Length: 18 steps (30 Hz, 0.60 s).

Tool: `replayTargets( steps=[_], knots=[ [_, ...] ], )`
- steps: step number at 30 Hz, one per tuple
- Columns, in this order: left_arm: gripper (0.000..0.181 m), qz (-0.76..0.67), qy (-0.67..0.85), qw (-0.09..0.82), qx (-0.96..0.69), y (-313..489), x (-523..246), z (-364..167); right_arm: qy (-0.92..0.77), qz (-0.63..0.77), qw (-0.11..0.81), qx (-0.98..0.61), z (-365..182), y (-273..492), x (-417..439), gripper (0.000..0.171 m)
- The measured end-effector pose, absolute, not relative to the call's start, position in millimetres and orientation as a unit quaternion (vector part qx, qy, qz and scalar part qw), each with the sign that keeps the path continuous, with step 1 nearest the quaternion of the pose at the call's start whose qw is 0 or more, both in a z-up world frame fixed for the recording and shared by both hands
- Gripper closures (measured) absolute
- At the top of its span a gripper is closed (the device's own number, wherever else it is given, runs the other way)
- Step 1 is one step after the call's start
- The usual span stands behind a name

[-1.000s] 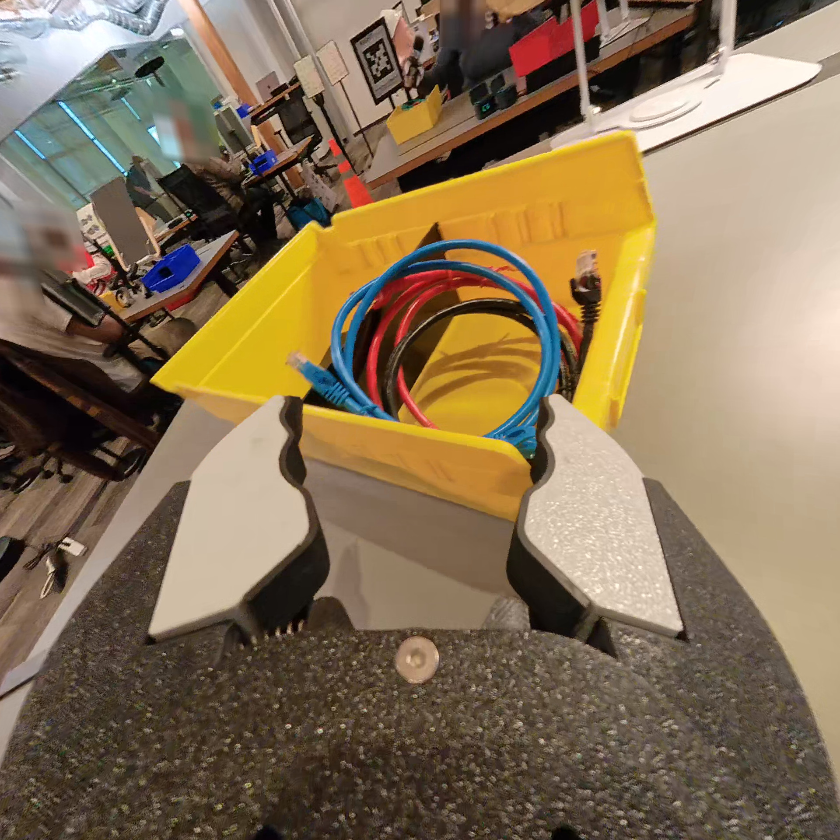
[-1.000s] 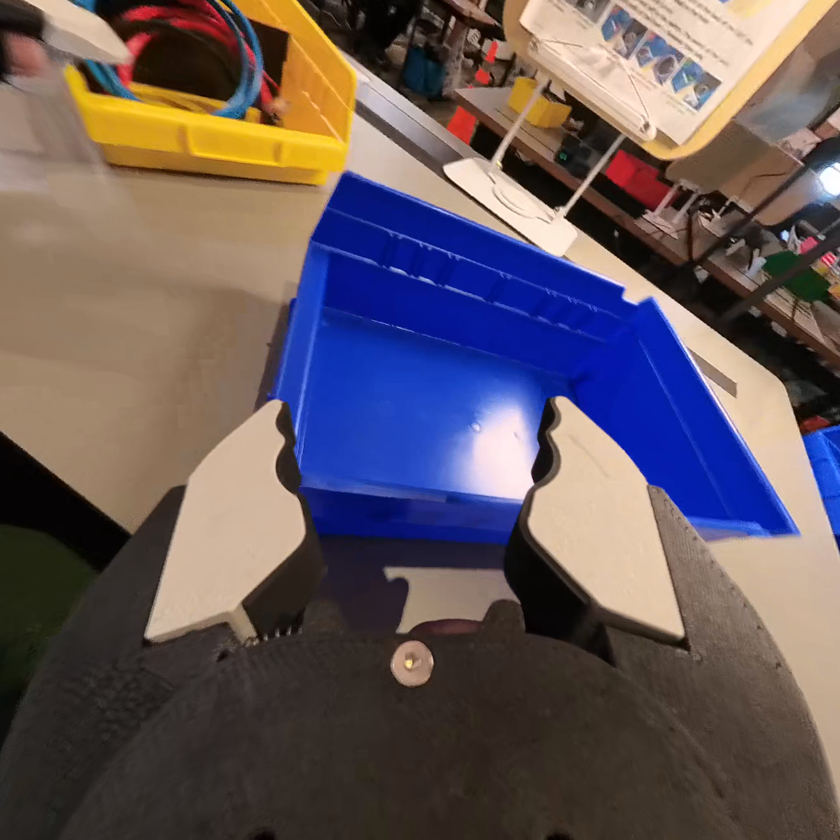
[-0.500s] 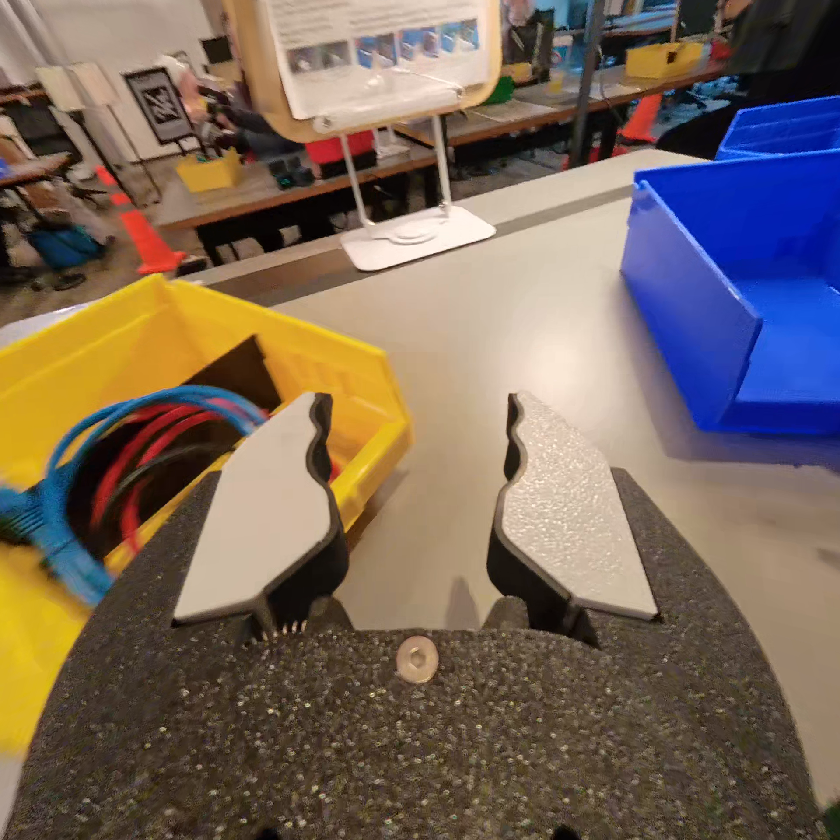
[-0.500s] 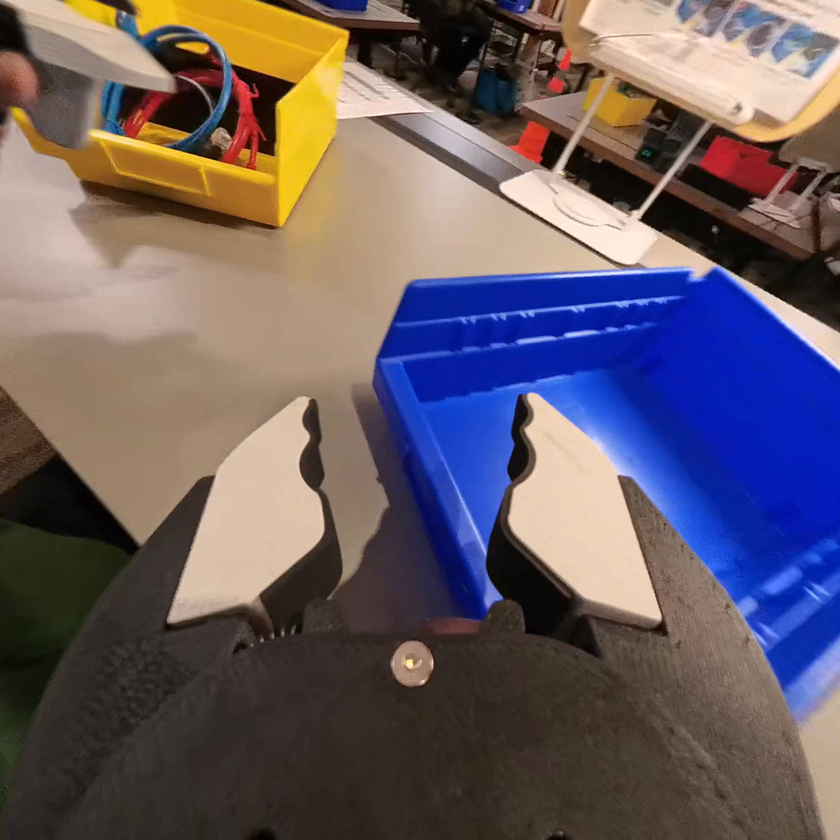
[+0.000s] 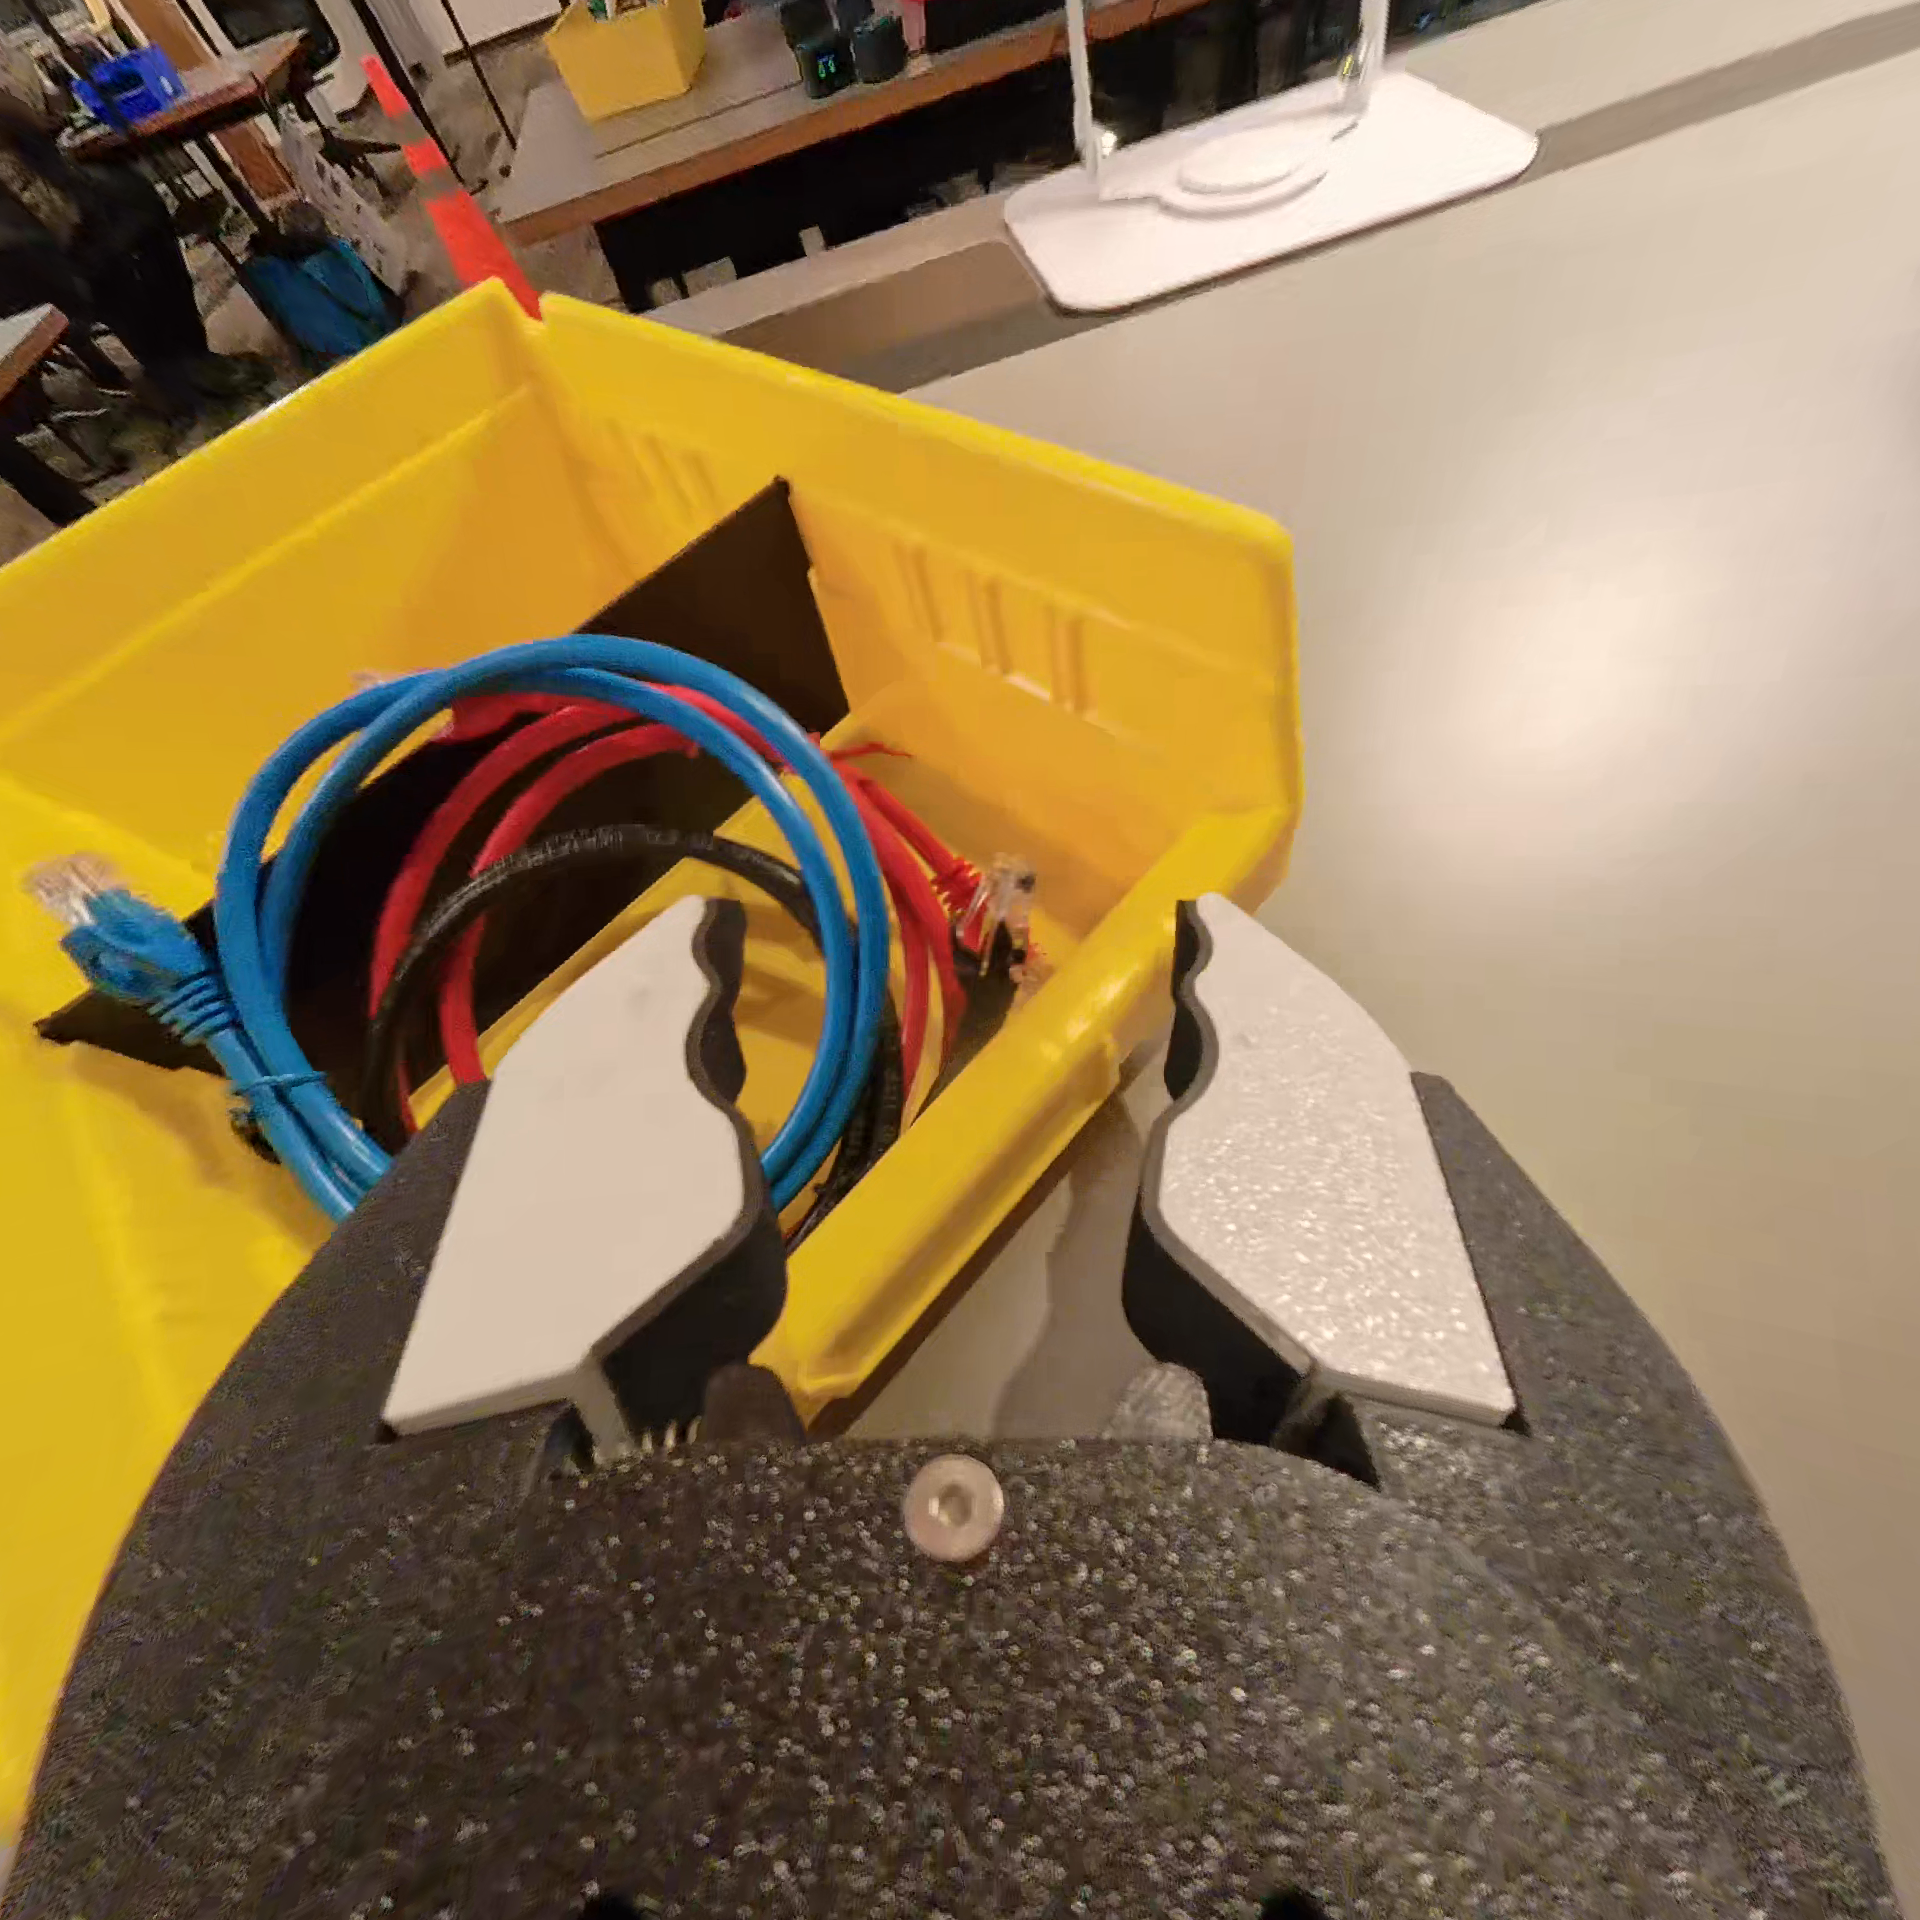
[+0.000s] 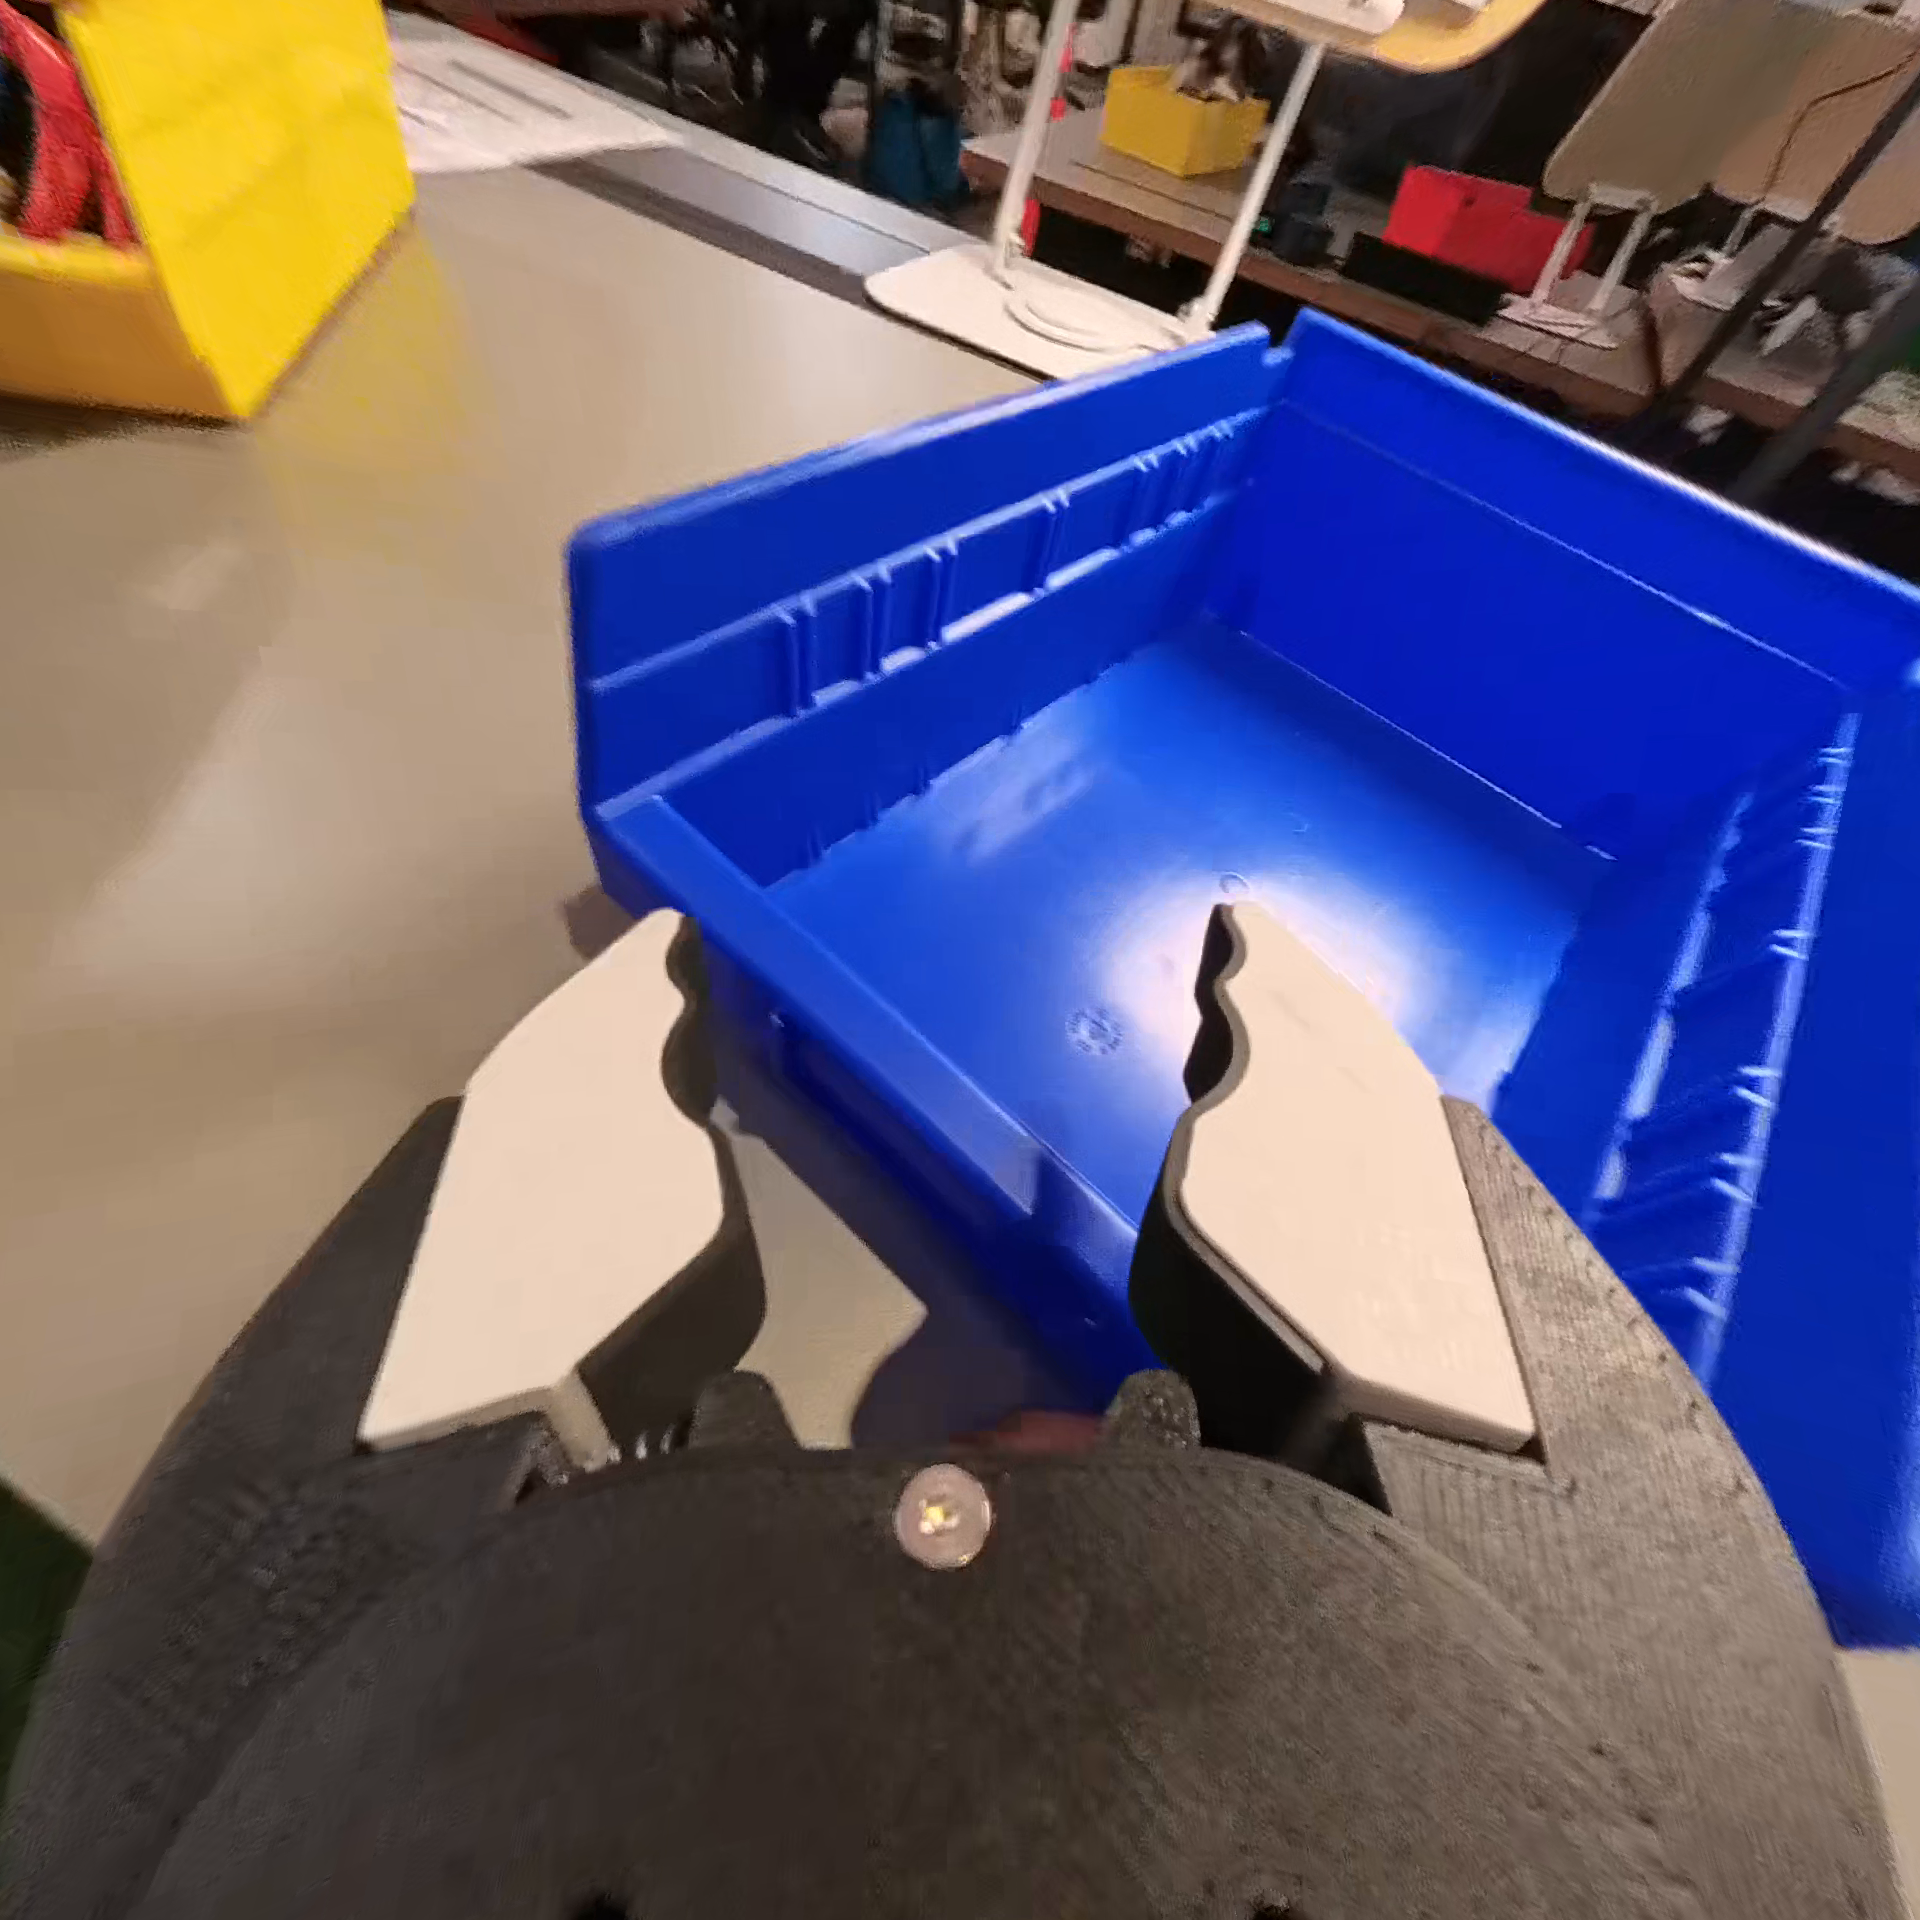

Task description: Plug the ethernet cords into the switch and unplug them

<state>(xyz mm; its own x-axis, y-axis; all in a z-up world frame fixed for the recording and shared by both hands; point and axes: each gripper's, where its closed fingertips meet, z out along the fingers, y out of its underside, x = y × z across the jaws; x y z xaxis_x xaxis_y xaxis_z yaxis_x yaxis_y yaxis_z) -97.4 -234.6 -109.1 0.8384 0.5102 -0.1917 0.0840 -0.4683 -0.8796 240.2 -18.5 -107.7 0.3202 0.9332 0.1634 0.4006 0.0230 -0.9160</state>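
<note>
A yellow bin [image 5: 1049, 644] on the grey table holds a coiled blue ethernet cord [image 5: 842, 883], a red cord [image 5: 540, 769] and a black cord [image 5: 582, 847], lying over a black divider [image 5: 727, 613]. My left gripper [image 5: 956, 925] is open and empty; its jaws straddle the bin's right front corner, the left finger over the cords. My right gripper [image 6: 951, 930] is open and empty, its jaws straddling the front left corner of an empty blue bin [image 6: 1351, 644]. The yellow bin also shows at the far left of the right wrist view [image 6: 239, 187]. No switch is in view.
A white stand base [image 5: 1268, 197] sits at the table's far edge; it also shows in the right wrist view [image 6: 1029, 312]. Beyond the table are other workbenches with a yellow bin [image 5: 623, 52], an orange cone [image 5: 468, 229] and a red box [image 6: 1475, 223].
My left gripper has swung back left from the bare table to the yellow bin's corner. My right gripper has shifted right and closer, over the blue bin's front corner. Both stay open.
</note>
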Motion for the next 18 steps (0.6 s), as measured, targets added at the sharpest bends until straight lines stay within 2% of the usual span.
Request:
replayTargets(
  steps=[4, 9, 13, 14, 16, 18],
  knots=[
    [0.097, 0.195, -0.181, 0.52, -0.812, -207, -80, -86, -0.529, 0.341, 0.469, -0.62, -96, -53, 202, 0.083],
    [0.096, 0.207, -0.211, 0.497, -0.816, -164, -86, -96, -0.54, 0.315, 0.474, -0.621, -100, -67, 146, 0.089],
    [0.123, 0.251, -0.216, 0.474, -0.816, -162, -103, -105, -0.529, 0.28, 0.493, -0.631, -102, -51, 142, 0.116],
    [0.124, 0.245, -0.212, 0.478, -0.816, -165, -102, -105, -0.525, 0.283, 0.495, -0.632, -102, -47, 147, 0.124],
    [0.138, 0.245, -0.21, 0.481, -0.815, -180, -101, -105, -0.521, 0.292, 0.493, -0.633, -102, -41, 159, 0.123],
    [0.156, 0.272, -0.208, 0.478, -0.809, -204, -103, -104, -0.513, 0.291, 0.497, -0.636, -102, -33, 177, 0.131]
  ],
)
